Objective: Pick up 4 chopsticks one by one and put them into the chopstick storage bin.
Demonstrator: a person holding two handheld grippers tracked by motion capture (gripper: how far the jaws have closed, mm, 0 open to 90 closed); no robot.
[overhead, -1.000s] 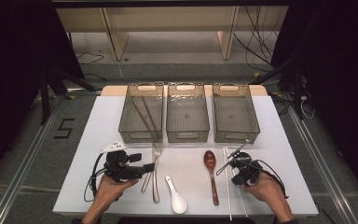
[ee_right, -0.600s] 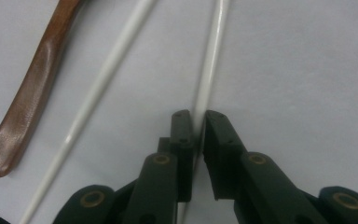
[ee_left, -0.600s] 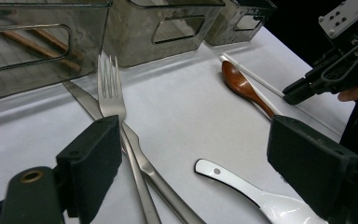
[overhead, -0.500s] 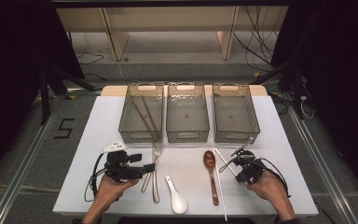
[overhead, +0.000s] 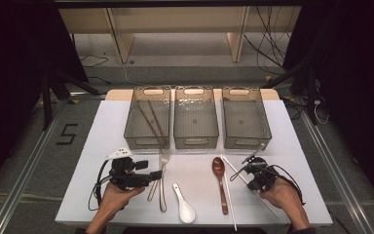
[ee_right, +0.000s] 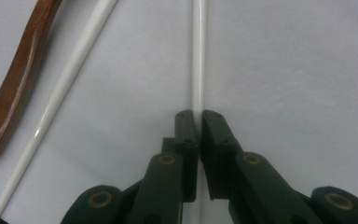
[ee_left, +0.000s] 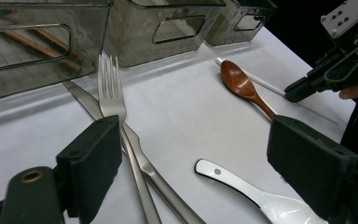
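right gripper [ee_right: 197, 122]: jaws have just been closing, now clamped on 1 white chopstick [ee_right: 196, 56] lying on the white worktop [overhead: 292, 146] | left gripper [ee_left: 205, 154]: jaws wide, holding nothing, above fork [ee_left: 109, 86] and white spoon [ee_left: 256, 193] | high view: 3 bins [overhead: 196, 141], dark room, cabled floor.

You see three clear bins [overhead: 196, 122] at upper centre, brown chopsticks [overhead: 152, 122] in the leftmost; fork [overhead: 163, 178], white spoon [overhead: 184, 204] and wooden spoon [overhead: 220, 183] below.
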